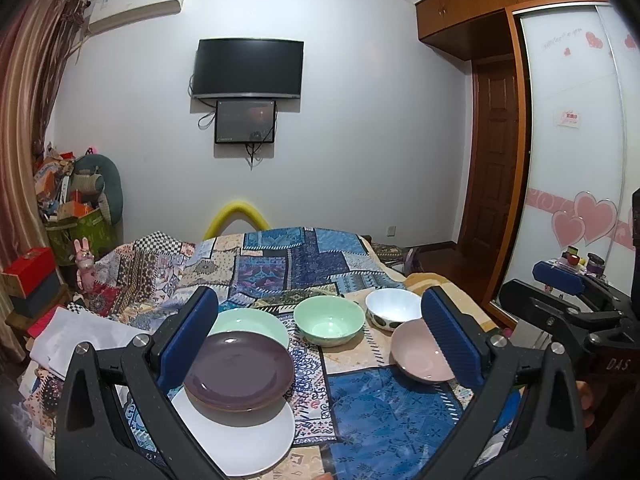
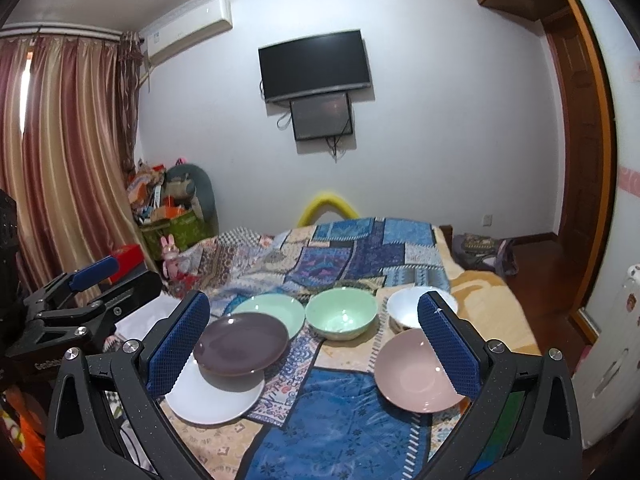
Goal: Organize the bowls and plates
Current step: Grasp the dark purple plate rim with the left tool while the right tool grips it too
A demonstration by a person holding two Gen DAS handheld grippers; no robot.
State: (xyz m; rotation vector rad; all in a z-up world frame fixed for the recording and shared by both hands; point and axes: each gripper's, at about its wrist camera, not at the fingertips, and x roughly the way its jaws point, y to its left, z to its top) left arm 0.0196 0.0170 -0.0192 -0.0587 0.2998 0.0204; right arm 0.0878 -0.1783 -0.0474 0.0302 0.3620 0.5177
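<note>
Underneath everything lies a bed (image 1: 360, 412) spread with a blue-and-cream patchwork quilt, set in a white-walled room with a dark television (image 1: 248, 69) on the far wall, an air conditioner (image 1: 138, 4) high up and striped curtains (image 2: 60, 152) beside the window. On the quilt a purple plate (image 1: 238, 370) rests on a white plate (image 1: 244, 436), overlapping a pale green plate (image 1: 250, 322) behind it; a green bowl (image 1: 329, 320) sits just beside them, with a white bowl (image 1: 392, 306) and a pink bowl (image 1: 418, 354) further right, the pink one touching the white one's front. Both tools hover empty above the near edge — the left tool (image 1: 320, 340) spread wide with its blue pads framing the dishes, the right tool (image 2: 316, 344) equally wide, one pad overlapping the pink bowl's rim in its own view. A heap of boxes and bags (image 1: 76, 208) fills the far left corner, a yellow foam arc (image 1: 236, 216) rises behind the bed, and a wardrobe door with pink hearts (image 1: 580, 160) stands on the right. The white plate's near-left rim is hidden by the left tool's finger (image 1: 188, 332), and the small items at the wardrobe's foot are too small to make out.
</note>
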